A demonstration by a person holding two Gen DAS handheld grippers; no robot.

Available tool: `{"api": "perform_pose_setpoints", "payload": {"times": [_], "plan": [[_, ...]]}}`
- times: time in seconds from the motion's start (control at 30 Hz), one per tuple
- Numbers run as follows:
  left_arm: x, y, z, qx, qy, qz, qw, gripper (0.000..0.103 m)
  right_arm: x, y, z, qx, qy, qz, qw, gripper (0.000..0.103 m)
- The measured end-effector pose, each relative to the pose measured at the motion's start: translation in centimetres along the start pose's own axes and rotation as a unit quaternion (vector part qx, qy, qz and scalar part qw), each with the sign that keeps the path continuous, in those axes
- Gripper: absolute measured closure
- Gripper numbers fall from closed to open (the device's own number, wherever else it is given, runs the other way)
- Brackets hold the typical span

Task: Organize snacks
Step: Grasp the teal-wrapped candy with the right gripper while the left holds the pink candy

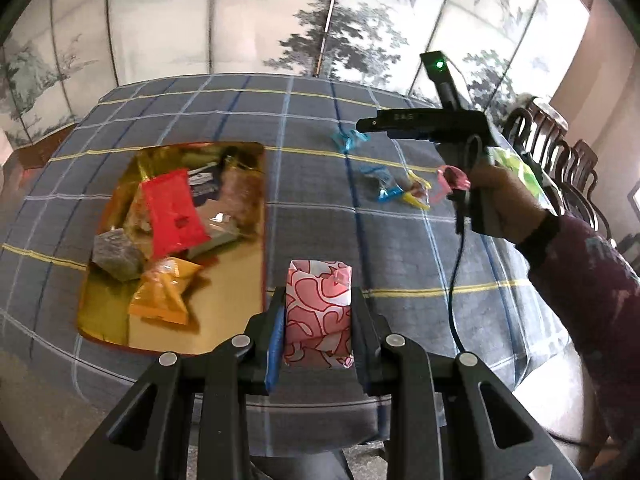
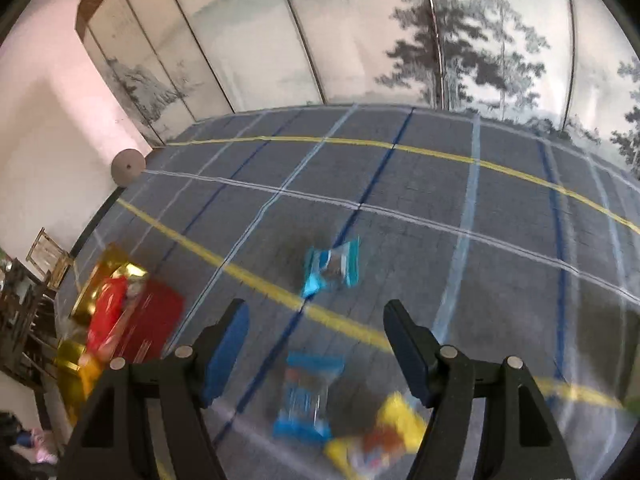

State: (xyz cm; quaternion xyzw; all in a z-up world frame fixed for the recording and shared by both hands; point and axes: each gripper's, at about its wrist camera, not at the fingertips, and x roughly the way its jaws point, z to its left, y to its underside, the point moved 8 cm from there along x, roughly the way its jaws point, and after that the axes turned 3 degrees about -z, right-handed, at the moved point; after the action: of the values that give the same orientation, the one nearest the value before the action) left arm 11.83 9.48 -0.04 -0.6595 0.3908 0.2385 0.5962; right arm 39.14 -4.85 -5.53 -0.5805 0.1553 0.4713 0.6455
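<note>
Left wrist view: left tool (image 1: 318, 312) clamps the pink heart-print packet (image 1: 319, 312); carry it toward ten o'clock, release low over the gold tray (image 1: 100, 322), while right tool (image 2: 316, 344) hangs open.

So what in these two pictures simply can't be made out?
- Right wrist view: the blue-wrapped candies and the yellow-wrapped one are smeared by motion blur; no print is readable.
- Right wrist view: the gold tray is blurred and cut off by the left edge.
- Left wrist view: the lower end of the pink heart-patterned packet is hidden between the left tool fingers.
- Left wrist view: the pink candy is partly behind the hand.
</note>
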Motion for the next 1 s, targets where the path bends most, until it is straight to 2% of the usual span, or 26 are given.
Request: {"api": "perform_pose_setpoints", "payload": {"times": [0.13,0.23,0.3,0.33,0.37,0.4,0.43,0.5,0.6,0.7,0.77,0.87,1.0], "plan": [[-0.2,-0.5,1.3,-0.005,-0.008,-0.007,0.9999,0.077,3.1,-1.1,0.2,-0.004,0.005,0.021,1.000,0.032],[0.1,-0.6,2.1,-0.013,-0.008,-0.004,0.9999,0.077,5.1,-1.3,0.2,-0.020,0.033,0.037,0.999,0.032],[0.5,-0.5,2.4,-0.019,-0.010,0.001,0.9998,0.077,5.8,-1.1,0.1,-0.023,0.027,0.048,0.998,0.032],[0.6,-0.3,2.5,-0.021,-0.011,0.004,0.9997,0.077,6.2,-1.0,0.1,-0.029,0.034,0.049,0.998,0.036],[0.7,-0.2,2.6,-0.022,-0.012,0.007,0.9997,0.077,6.3,-1.1,0.0,-0.043,0.052,0.042,0.997,0.063],[0.8,-0.1,2.7,-0.024,-0.013,0.011,0.9996,0.077,6.4,-1.0,0.0,-0.041,0.047,0.045,0.997,0.071],[0.7,0.1,2.7,-0.027,-0.014,0.012,0.9995,0.077,6.1,-1.0,0.2,-0.032,0.036,0.044,0.998,0.071],[0.4,0.2,2.9,-0.031,-0.012,0.011,0.9994,0.077,4.5,-0.8,1.0,-0.036,0.020,0.025,0.999,0.071],[-0.8,0.2,3.2,-0.029,-0.022,-0.002,0.9993,0.077,-0.5,0.7,2.8,-0.021,-0.040,-0.012,0.999,0.071],[-1.9,0.5,3.3,-0.028,-0.027,-0.008,0.9992,0.077,-6.6,4.2,3.8,-0.013,-0.059,-0.050,0.997,0.071],[-2.5,0.9,3.3,-0.027,-0.031,-0.012,0.9991,0.077,-10.3,7.9,3.5,-0.008,-0.042,-0.068,0.997,0.071],[-3.0,1.6,3.4,-0.028,-0.034,-0.011,0.9990,0.077,-12.9,13.2,2.4,0.005,-0.011,-0.066,0.998,0.071],[-3.7,2.3,3.6,-0.036,-0.034,-0.012,0.9987,0.077,-15.2,17.2,2.5,0.002,0.003,-0.075,0.997,0.071]]}}
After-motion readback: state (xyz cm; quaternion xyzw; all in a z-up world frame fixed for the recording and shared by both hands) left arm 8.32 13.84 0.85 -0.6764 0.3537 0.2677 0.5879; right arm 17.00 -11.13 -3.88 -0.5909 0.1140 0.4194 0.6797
